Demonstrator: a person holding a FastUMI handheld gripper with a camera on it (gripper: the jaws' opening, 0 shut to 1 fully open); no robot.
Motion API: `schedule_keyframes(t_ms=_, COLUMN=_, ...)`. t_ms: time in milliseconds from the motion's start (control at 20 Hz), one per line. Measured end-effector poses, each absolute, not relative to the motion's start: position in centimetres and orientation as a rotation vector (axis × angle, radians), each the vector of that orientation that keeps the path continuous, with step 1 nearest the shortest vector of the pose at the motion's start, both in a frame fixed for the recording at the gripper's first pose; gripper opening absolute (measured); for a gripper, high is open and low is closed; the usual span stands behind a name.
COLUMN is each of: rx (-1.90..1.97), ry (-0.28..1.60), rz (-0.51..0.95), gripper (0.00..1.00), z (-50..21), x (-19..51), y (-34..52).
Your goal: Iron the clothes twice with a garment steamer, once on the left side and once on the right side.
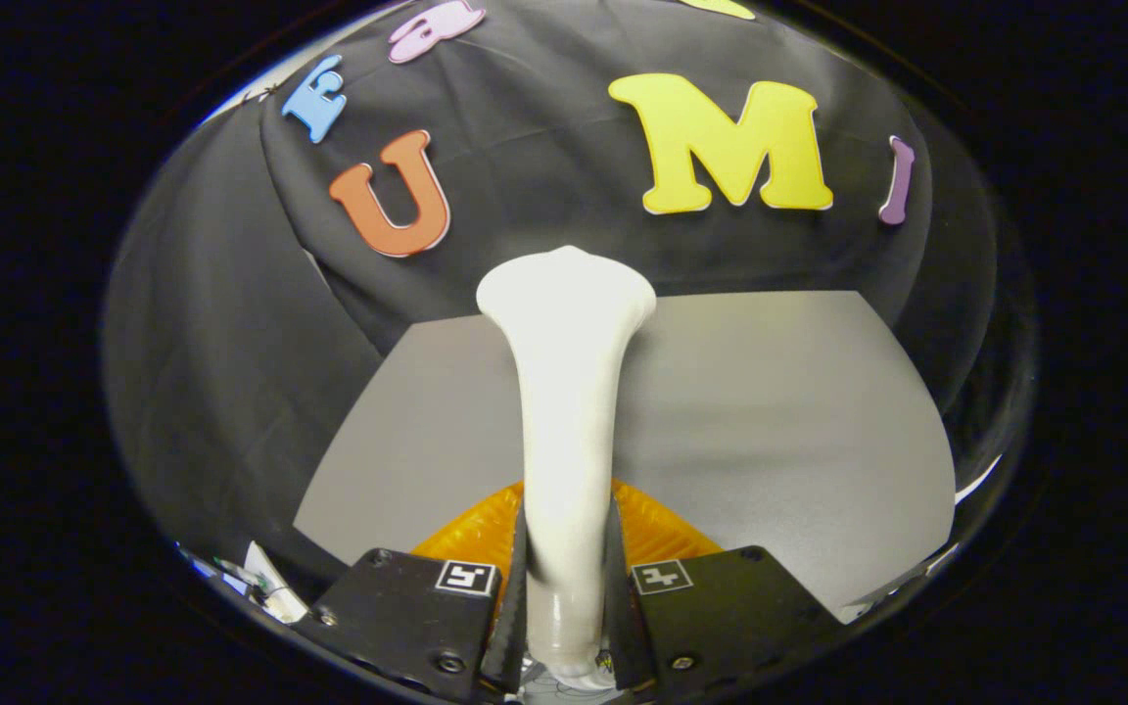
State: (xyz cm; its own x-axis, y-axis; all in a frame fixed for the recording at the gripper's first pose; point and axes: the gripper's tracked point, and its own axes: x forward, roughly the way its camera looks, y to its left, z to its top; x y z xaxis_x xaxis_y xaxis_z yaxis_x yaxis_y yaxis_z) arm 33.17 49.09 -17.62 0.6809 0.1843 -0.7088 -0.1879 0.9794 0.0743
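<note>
my claw [567, 578] pinches the steamer [565, 392] by its handle, head raised over the grey table [799, 411], an orange thing [662, 534] beneath; both ironing passes look yet to come.

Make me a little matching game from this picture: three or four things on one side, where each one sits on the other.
Things:
1. garment steamer
2. hand-held gripper
3. grey table
4. black cloth wall

Places:
A. behind the table
B. clamped between the two fingers, head pointing away
C. shut on the steamer's handle
D. beneath the steamer

Pairs: 1-B, 2-C, 3-D, 4-A
</note>
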Motion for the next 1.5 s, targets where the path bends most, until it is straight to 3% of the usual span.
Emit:
schedule_keyframes(t_ms=350, rx=0.033, ry=0.596, rz=0.313, gripper=0.37, z=-10.2, x=28.5, y=47.7)
schedule_keyframes(t_ms=750, rx=0.048, ry=0.44, rz=0.309, gripper=0.37, z=-4.0, x=22.0, y=40.5)
schedule_keyframes(t_ms=1150, rx=0.138, ry=0.319, rz=0.2, gripper=0.37, z=1.7, x=14.9, y=29.6)
schedule_keyframes(t_ms=1500, rx=0.12, ry=0.061, rz=-0.012, gripper=0.36, z=11.5, x=10.3, y=18.5)
